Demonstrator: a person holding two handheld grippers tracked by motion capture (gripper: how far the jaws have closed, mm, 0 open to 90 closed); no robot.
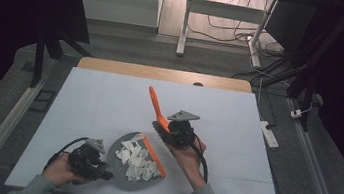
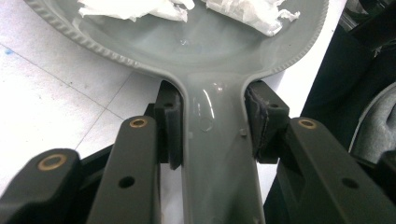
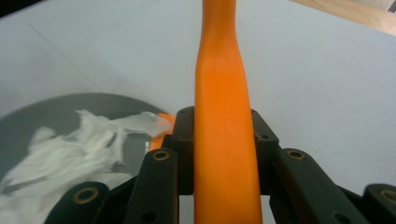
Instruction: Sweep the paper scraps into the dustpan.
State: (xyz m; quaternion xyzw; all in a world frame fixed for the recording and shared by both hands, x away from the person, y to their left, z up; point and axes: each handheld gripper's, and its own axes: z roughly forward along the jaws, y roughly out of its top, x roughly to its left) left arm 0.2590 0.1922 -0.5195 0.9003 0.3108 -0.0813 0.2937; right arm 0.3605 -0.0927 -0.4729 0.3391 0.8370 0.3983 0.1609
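Left gripper (image 2: 212, 135) clamps our stiff grey dustpan's (image 2: 210, 56) handle; right gripper (image 3: 223, 140) grasps the rigid, light orange brush (image 3: 223, 154) mid-handle.

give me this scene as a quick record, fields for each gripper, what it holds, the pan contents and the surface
left gripper: shut on grey dustpan, clamping its handle
right gripper: shut on orange brush, handle pointing up and away
dustpan contents: torn white paper scraps
dustpan edge: orange strip along the side nearest the brush
surface: white table
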